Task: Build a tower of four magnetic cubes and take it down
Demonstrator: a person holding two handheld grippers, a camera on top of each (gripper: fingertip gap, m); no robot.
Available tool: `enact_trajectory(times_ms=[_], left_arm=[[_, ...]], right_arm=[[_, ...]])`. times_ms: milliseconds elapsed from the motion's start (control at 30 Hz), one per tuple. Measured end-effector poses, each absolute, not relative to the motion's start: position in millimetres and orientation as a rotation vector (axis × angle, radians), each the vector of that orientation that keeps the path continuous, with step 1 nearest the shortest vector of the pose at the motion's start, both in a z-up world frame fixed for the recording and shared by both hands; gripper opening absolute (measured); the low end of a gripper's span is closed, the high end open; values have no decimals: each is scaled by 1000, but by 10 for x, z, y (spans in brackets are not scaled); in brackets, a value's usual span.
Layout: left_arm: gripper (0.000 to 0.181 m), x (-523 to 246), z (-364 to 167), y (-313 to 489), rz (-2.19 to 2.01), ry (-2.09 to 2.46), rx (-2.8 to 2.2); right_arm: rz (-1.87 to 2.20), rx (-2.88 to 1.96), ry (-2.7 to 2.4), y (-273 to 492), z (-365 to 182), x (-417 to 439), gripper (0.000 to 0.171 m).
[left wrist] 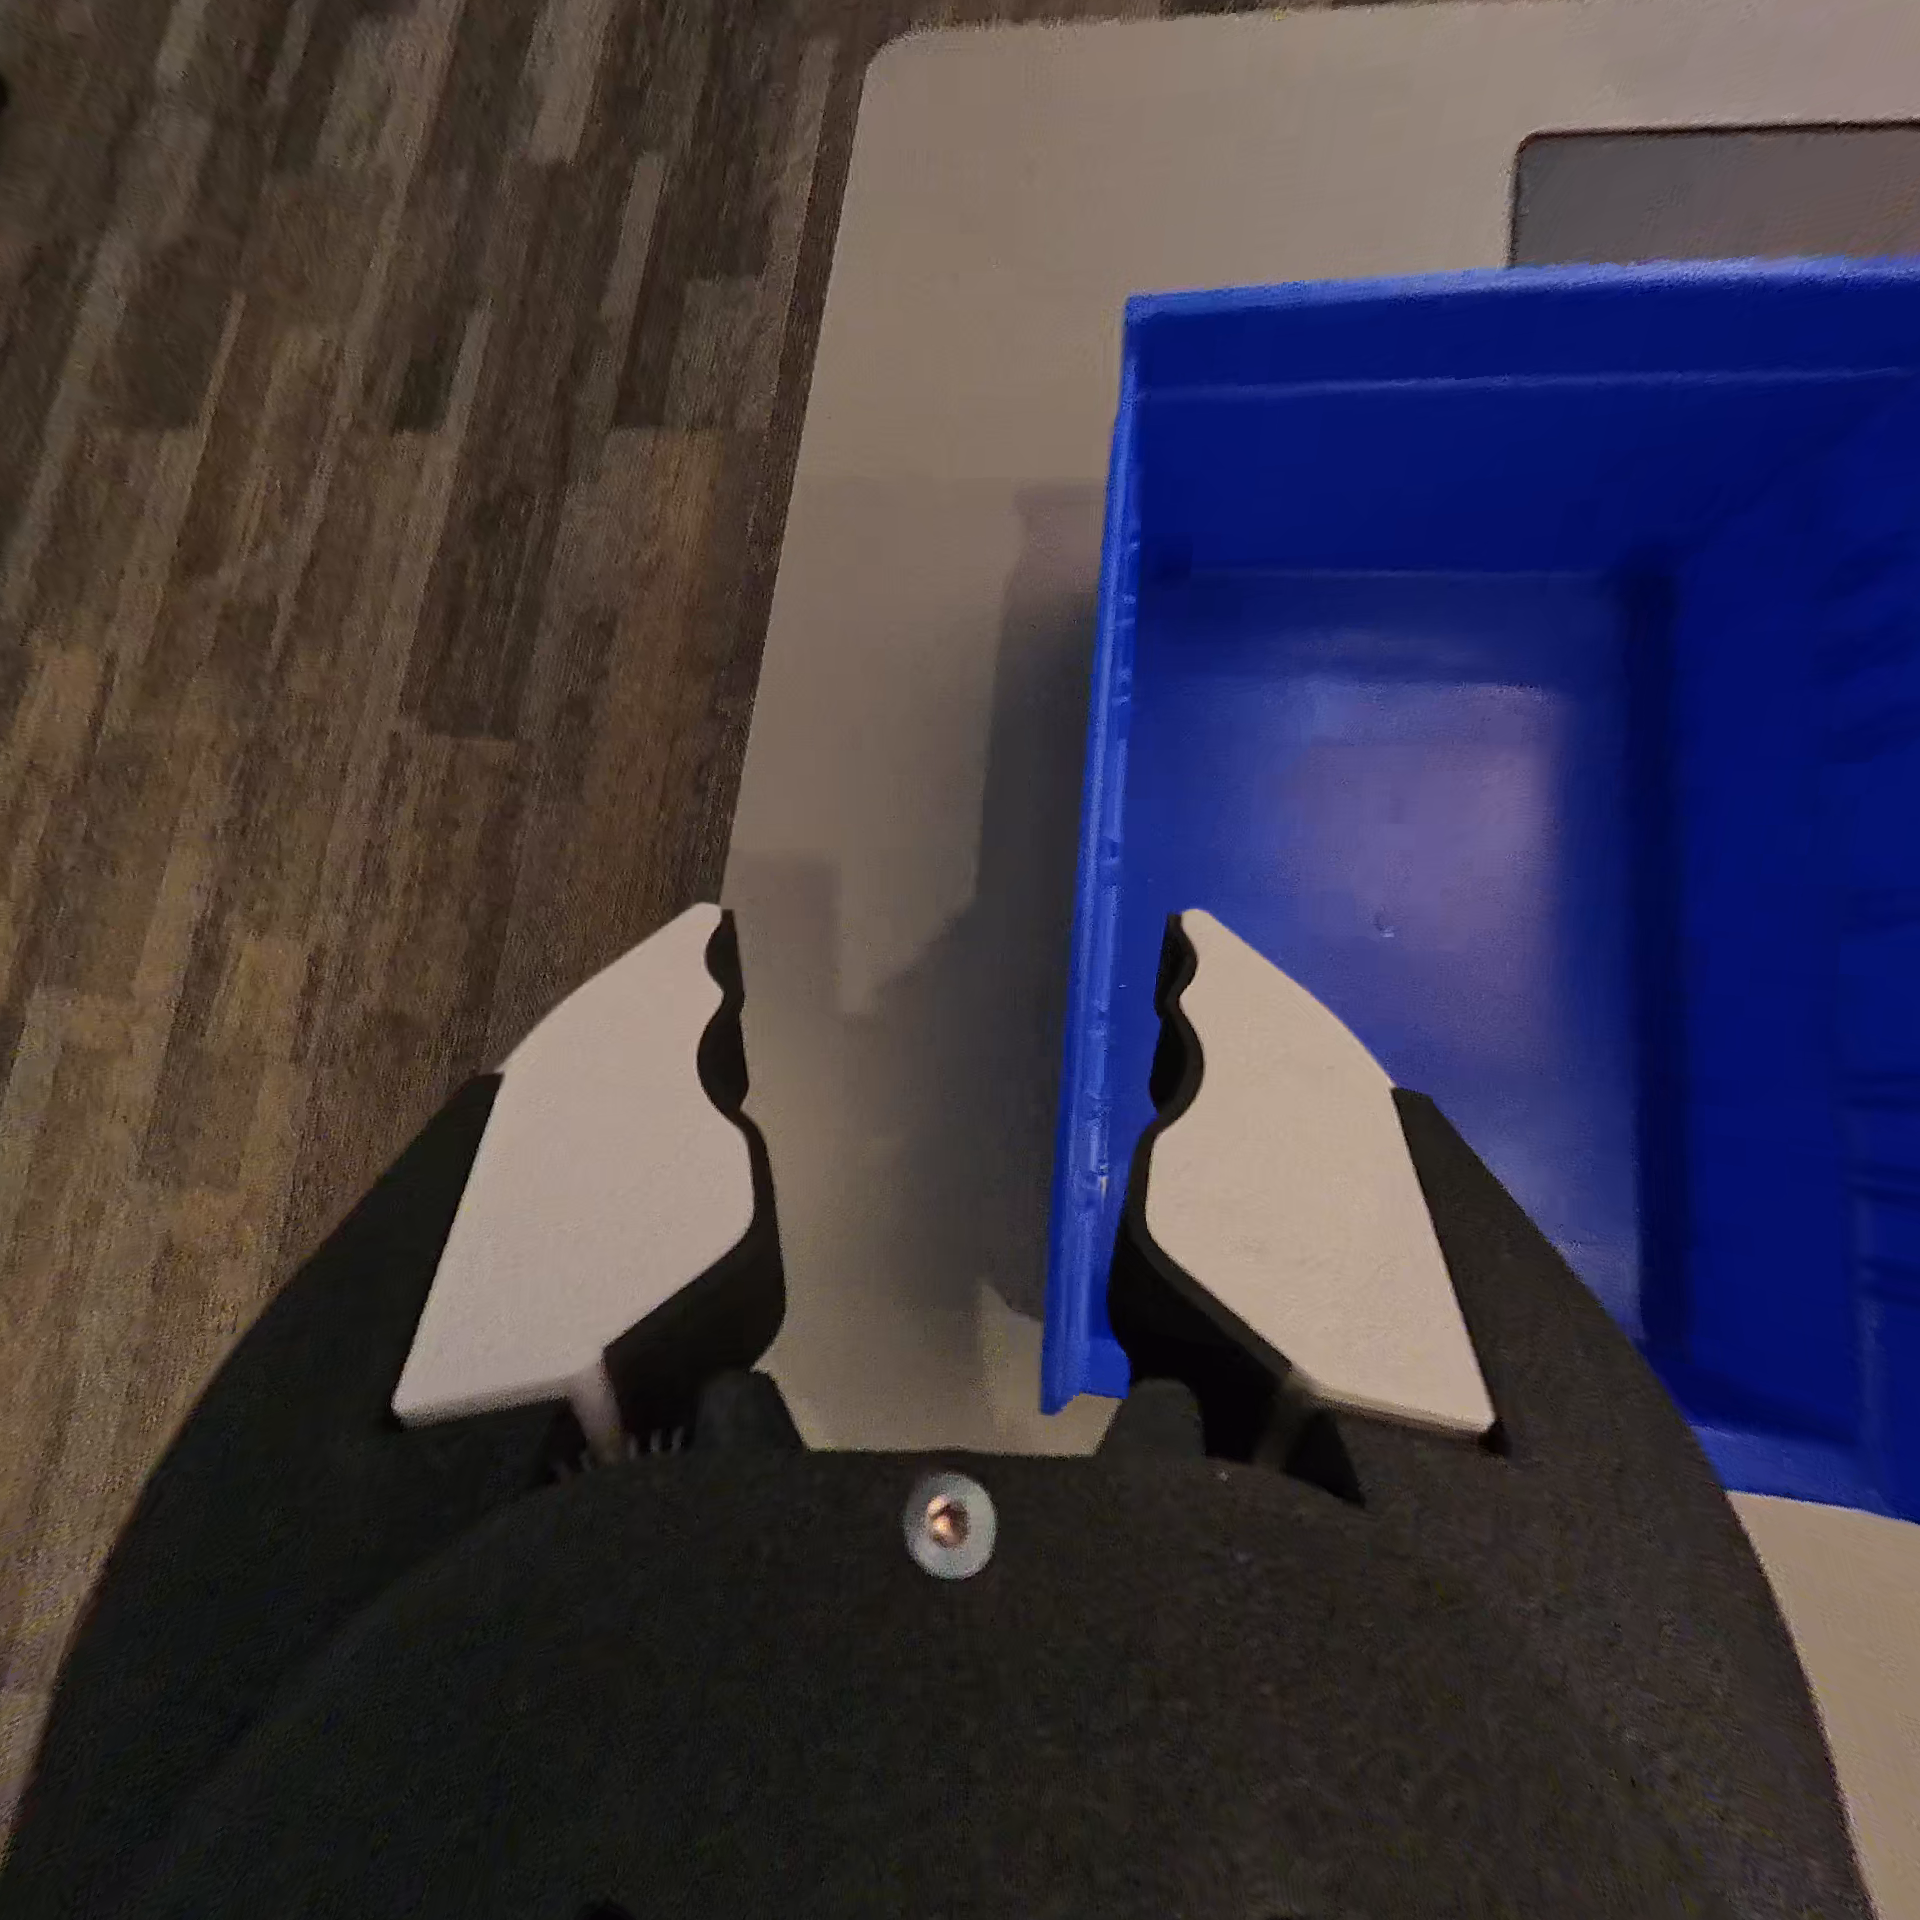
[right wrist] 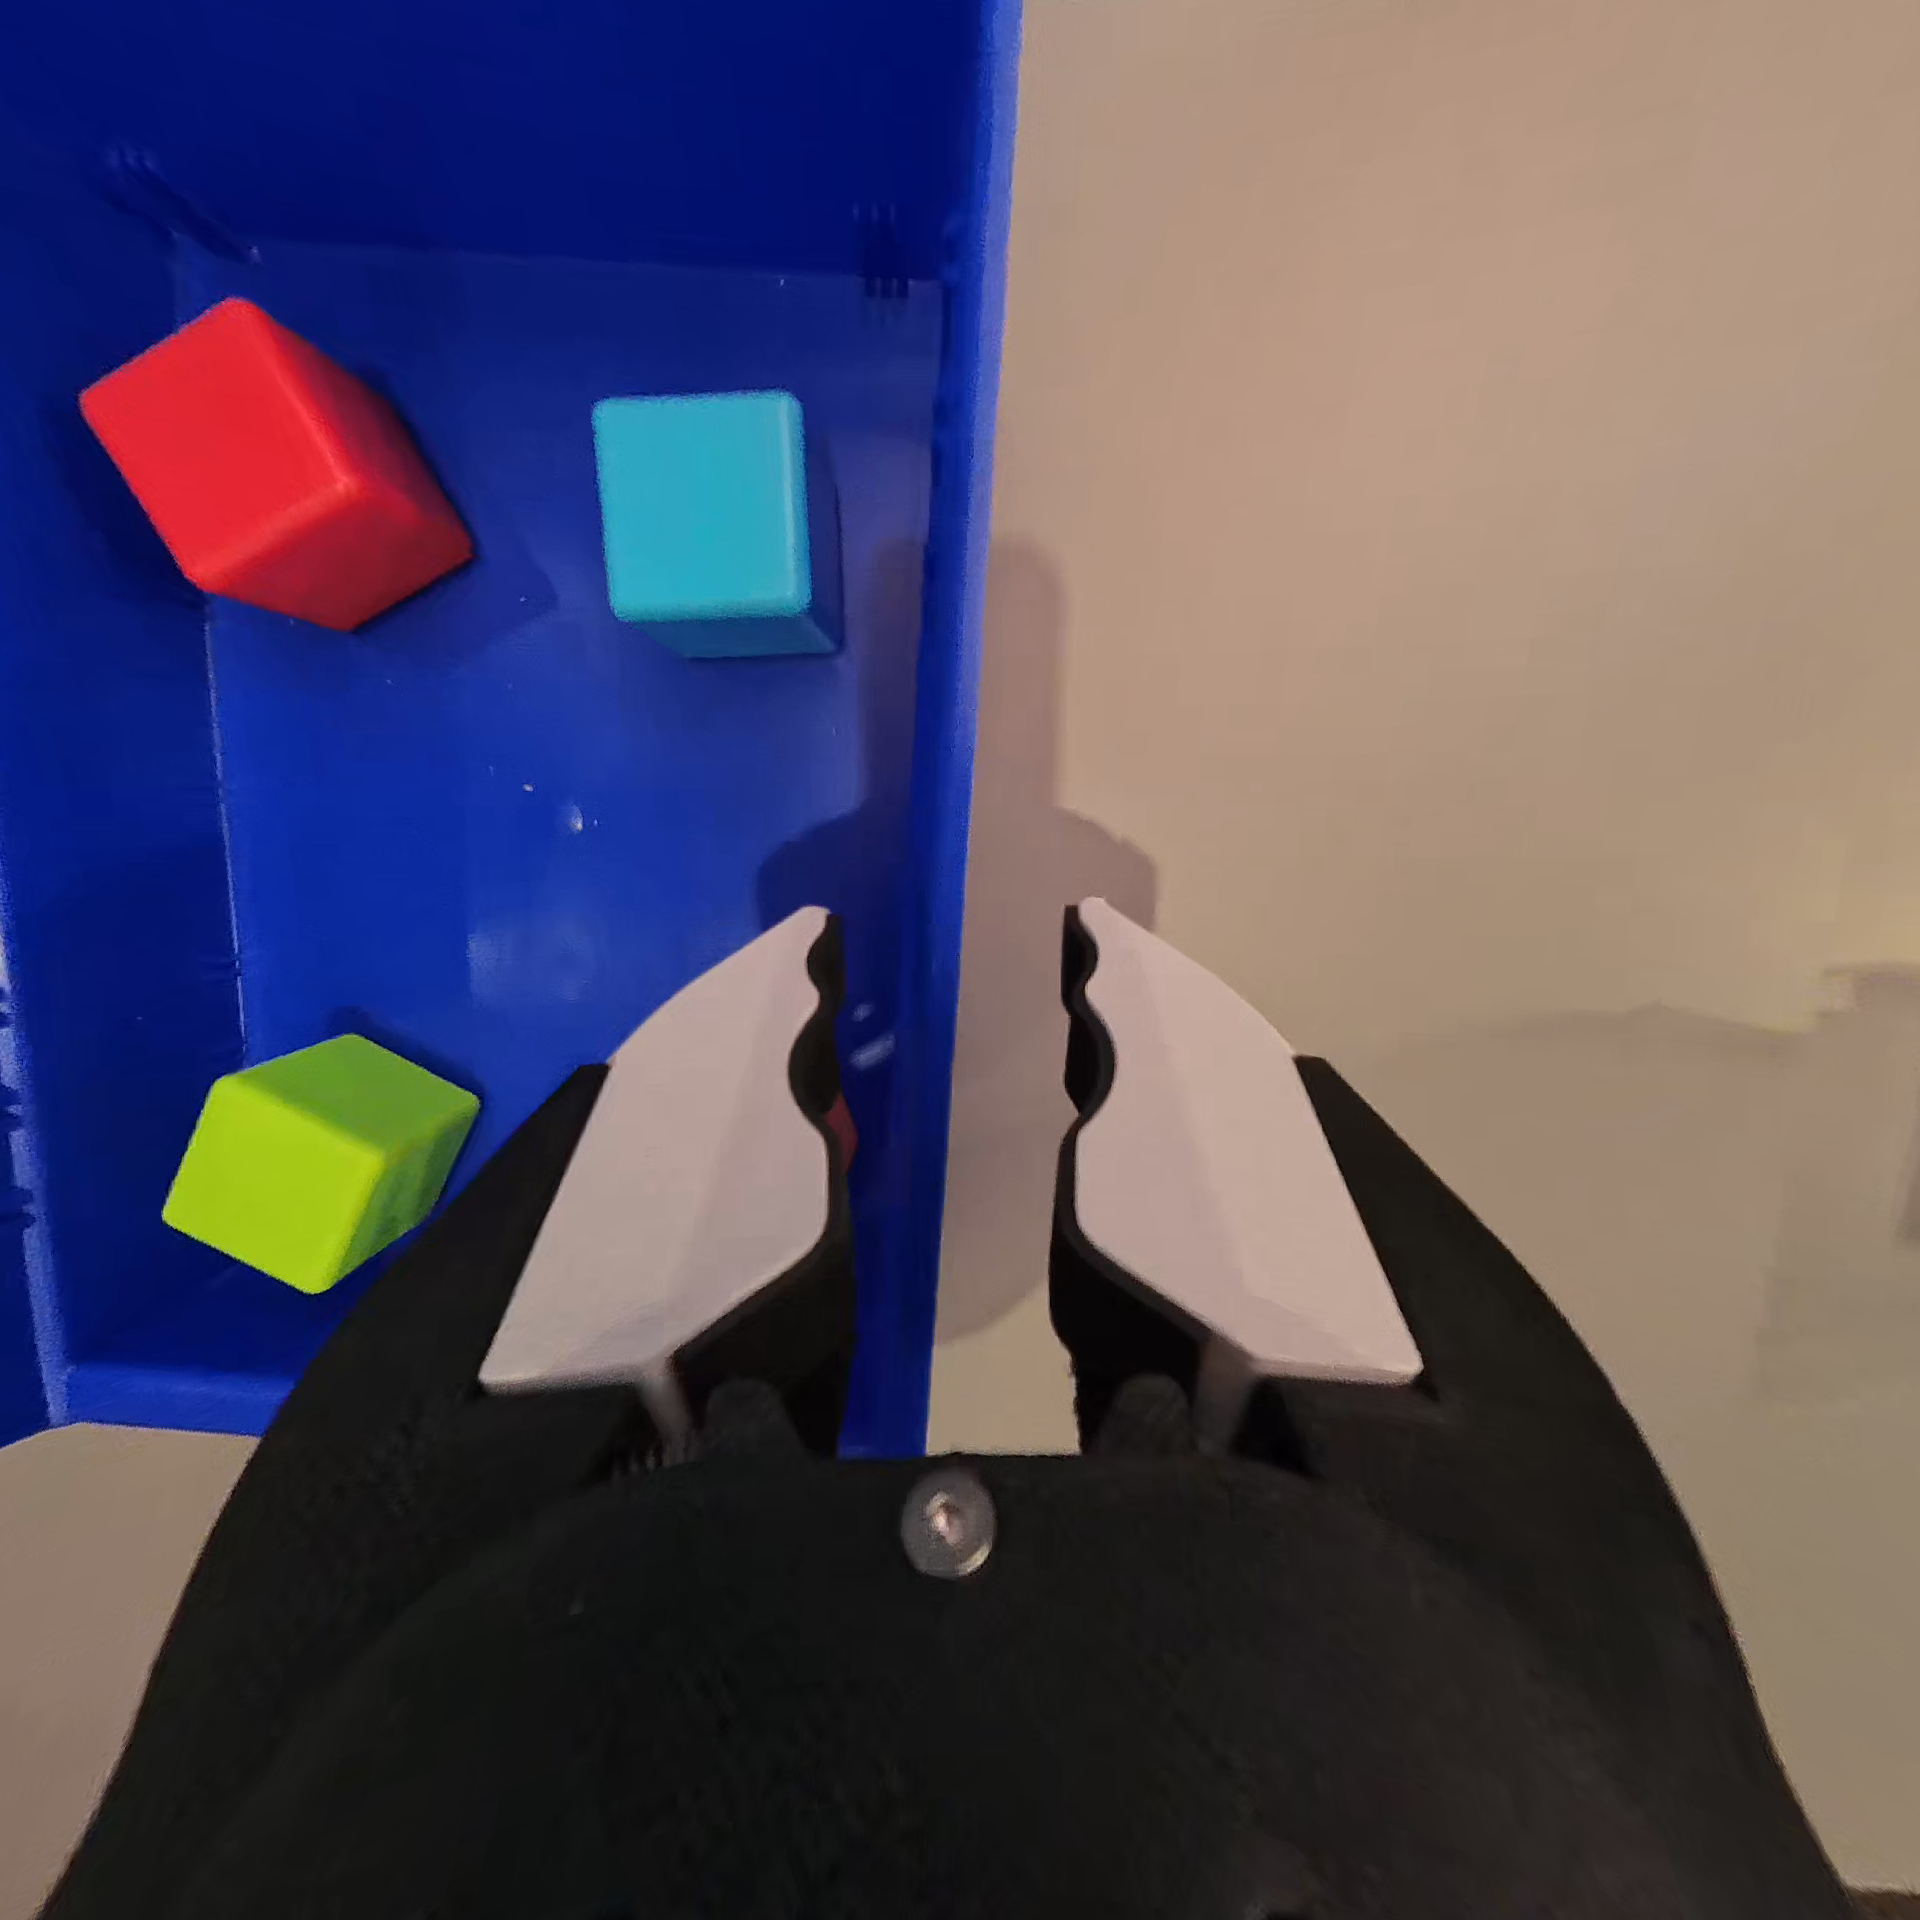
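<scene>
— Over the table's (left wrist: 935, 312) left edge, how did the left gripper (left wrist: 951, 1023) sit?
— Above the blue bin's (left wrist: 1101, 831) left wall, jaws wide apart, empty.
— And the right gripper (right wrist: 948, 1023)?
— Straddling the bin's right wall, jaws parted, holding nothing.
— Cubes?
— Three plain inside, none stacked: red cube (right wrist: 265, 462) turned cornerwise, cyan cube (right wrist: 707, 514) square-on, green cube (right wrist: 312, 1158) nearest; a red sliver (right wrist: 842, 1132) hid behind one finger

4th cube (right wrist: 844, 1132) mostly hidden behind right tool's finger (right wrist: 686, 1153).

No writing, label or number can be read in either view.
</scene>
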State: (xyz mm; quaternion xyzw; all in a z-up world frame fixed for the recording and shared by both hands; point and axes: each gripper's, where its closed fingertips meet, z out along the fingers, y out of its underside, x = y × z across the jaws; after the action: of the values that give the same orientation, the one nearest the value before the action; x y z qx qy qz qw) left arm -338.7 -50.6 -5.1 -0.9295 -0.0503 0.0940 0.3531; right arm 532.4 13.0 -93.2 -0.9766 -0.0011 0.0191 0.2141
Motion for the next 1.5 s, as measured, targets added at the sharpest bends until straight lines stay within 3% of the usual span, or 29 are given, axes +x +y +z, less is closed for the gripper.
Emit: enact_trajectory(times_ms=[267, 433, 533, 600, 633, 933, 1500], left_arm=[[77, -3272, -527, -229, 85, -119, -2519], [63, -3293, -829, -227, 150, -148, -2657], [40, -3246, -968, -240, 87, -187, -2719], [8, -3119, -1011, -215, -57, -207, -2731], [6, -3085, -1022, -204, -106, -243, -2729], [4, -2783, -1048, -287, -70, -45, -2842], [6, -1340, -1079, -64, -102, 449, -2825]], right_arm=[[69, -2808, -2, 90, -1144, 5285, 16], [75, -2828, -24, 95, -1173, 5230, 9], [56, -2836, -20, 93, -1173, 5227, 9], [59, -2836, -16, 93, -1173, 5222, 9], [59, -2838, -15, 93, -1173, 5216, 9], [139, -2883, -99, 113, -1168, 4812, 8], [135, -2982, -540, -10, -1151, 3439, 12]])
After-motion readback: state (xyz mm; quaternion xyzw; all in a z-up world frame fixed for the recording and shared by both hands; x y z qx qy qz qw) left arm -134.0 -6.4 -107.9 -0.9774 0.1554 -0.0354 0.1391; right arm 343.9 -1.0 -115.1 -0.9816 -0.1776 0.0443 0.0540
